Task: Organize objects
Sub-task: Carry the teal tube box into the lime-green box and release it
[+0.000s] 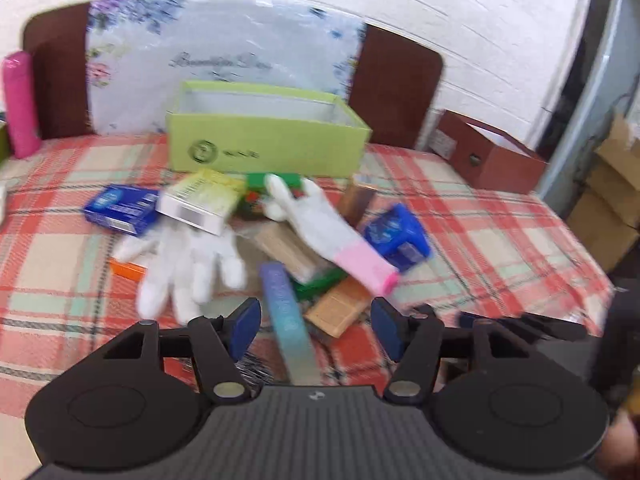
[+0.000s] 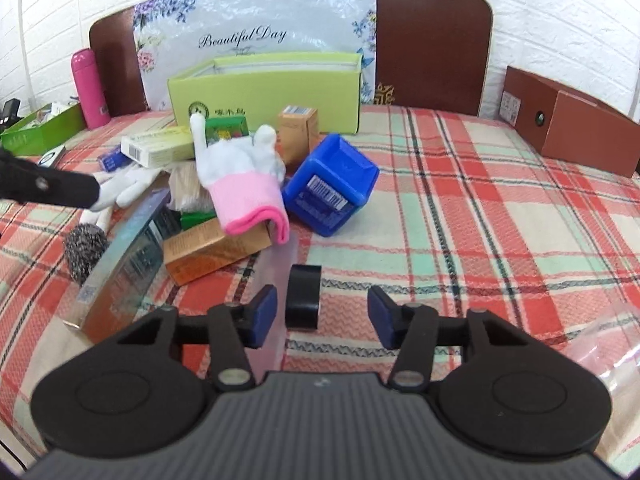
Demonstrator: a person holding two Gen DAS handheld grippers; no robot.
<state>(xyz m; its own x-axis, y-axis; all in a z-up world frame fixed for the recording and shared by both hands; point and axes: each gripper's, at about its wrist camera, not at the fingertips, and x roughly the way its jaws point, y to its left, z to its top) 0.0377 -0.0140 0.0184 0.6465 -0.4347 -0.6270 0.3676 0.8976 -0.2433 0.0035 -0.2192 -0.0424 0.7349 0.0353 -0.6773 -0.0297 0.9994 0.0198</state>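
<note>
Left gripper (image 1: 316,330): jaws spread wide, nothing held; it hovers over the near edge of the pile, with the long teal box (image 1: 286,320) lying between the fingers.
Right gripper (image 2: 322,316): also wide apart and empty; the black tape roll (image 2: 303,297) stands on edge between its fingers, touching neither.
Pile: gloves, small cartons and the blue container (image 2: 331,185) lie mixed on the plaid cloth (image 2: 480,220), just in front of the green box (image 2: 264,90).
Green box: open at the top, looks empty in the left view; I judge it is where the things should go.
Risk, tape: it stands on its rim, so a finger touching one side first may roll it away.
Risk, pink-cuff glove (image 2: 240,176): it rests across several cartons; pulling it could drag them along.
Risk, teal box: long, so a grip near its end may let it tilt and slip.
Risk, arms: both grippers are near each other at the pile and could collide.
</note>
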